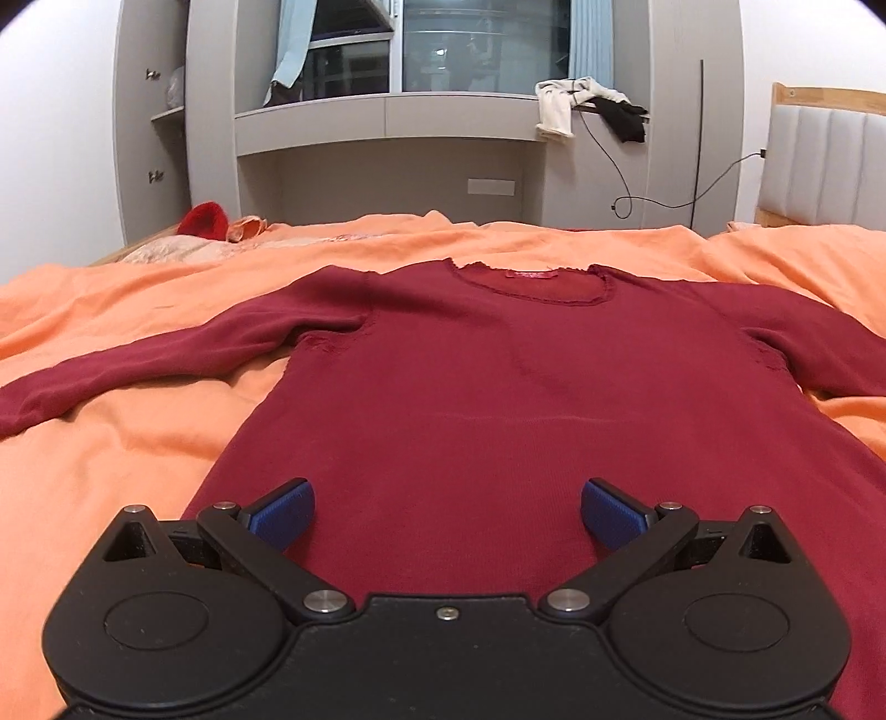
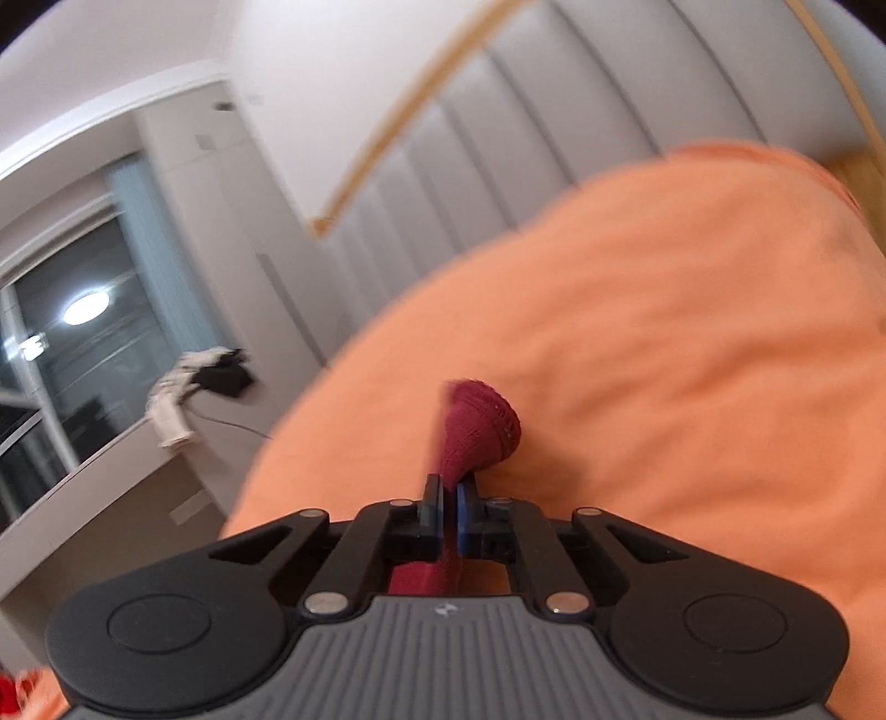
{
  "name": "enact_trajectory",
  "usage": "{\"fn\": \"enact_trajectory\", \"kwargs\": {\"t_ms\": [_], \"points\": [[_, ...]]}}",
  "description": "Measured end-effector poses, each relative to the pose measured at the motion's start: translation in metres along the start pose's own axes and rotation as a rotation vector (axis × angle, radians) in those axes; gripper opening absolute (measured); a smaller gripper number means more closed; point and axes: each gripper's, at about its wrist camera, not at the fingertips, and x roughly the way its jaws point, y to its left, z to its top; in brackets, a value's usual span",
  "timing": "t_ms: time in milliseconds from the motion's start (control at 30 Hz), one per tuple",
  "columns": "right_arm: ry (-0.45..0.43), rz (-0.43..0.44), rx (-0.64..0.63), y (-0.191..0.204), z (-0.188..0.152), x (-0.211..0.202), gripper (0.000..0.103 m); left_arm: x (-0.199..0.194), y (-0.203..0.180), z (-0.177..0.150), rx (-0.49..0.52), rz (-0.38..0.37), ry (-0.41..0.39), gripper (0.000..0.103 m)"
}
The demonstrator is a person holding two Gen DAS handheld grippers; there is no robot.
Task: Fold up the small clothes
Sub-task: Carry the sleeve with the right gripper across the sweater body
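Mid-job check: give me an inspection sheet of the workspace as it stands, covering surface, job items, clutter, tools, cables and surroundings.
Surface: orange bedspread, wrinkled.
Job's things: dark red sweater lies flat, neckline away from the left camera, one sleeve stretched out to the side; cuff of a sleeve is pinched in the right tool.
Clutter: red item and peach cloth at the bed's far edge; white garment and black garment draped on the ledge.
Grippers: left tool open over the hem; right tool shut on the cuff.
Cables: black cable hangs along the wall by the headboard.
Surroundings: grey built-in shelving, window, blue curtains.
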Motion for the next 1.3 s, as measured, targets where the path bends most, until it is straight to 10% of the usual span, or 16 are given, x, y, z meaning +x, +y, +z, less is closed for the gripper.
{"fn": "enact_trajectory", "kwargs": {"t_ms": [633, 1300], "points": [[0.022, 0.694, -0.531, 0.289, -0.054, -0.070, 0.004, -0.017, 0.081, 0.036, -0.292, 0.166, -0.046, 0.102], [0.314, 0.916, -1.147, 0.372, -0.229, -0.152, 0.004, -0.039, 0.126, 0.044, -0.463, 0.210, -0.092, 0.102]]}}
